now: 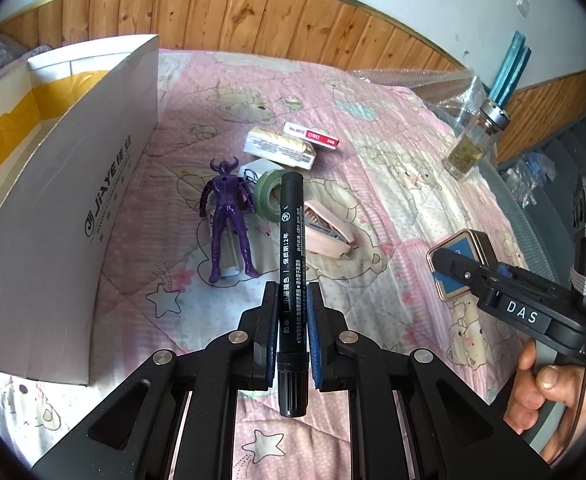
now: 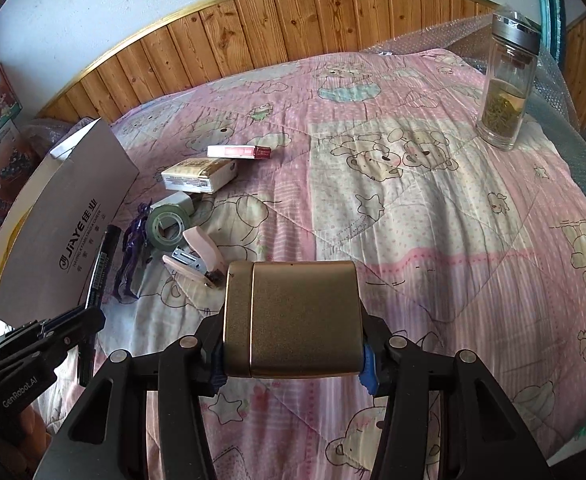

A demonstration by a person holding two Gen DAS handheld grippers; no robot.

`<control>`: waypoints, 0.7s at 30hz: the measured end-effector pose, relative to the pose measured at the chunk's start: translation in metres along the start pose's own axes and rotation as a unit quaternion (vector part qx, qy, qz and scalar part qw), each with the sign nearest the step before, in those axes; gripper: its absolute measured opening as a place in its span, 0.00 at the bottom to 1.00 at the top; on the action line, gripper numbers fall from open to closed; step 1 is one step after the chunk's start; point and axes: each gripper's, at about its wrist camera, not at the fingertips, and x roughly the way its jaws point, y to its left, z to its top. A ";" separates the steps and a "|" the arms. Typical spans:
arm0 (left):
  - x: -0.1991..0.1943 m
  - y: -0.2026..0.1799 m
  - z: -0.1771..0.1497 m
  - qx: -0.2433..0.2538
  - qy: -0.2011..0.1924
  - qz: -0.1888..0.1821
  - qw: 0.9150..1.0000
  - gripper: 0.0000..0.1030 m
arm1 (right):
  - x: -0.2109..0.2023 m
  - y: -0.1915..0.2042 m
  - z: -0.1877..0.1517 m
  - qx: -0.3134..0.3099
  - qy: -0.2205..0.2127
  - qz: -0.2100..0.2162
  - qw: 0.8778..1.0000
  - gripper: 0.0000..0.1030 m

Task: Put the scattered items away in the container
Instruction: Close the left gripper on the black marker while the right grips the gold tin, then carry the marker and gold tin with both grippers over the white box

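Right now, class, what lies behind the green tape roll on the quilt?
Behind the green tape roll sits a small white object, partly hidden by the roll, so what it is cannot be told. Further back lie a cream box and a red-and-white box.

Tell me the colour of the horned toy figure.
Purple; the toy figure lies on the quilt, clearest in the left wrist view.

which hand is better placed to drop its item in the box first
Left, probably: the left gripper holds the marker right beside the white box; the right gripper with its gold tin is farther away.
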 end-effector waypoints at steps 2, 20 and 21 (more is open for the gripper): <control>-0.005 0.003 0.001 -0.003 -0.004 -0.002 1.000 0.13 | -0.003 0.005 -0.002 -0.005 -0.001 -0.003 1.000 0.50; -0.039 0.023 0.012 -0.023 -0.035 -0.023 0.999 0.13 | -0.032 0.068 -0.012 -0.033 -0.010 0.005 0.999 0.50; -0.040 0.024 0.012 -0.024 -0.037 -0.023 0.999 0.13 | -0.033 0.072 -0.012 -0.035 -0.011 0.006 0.999 0.50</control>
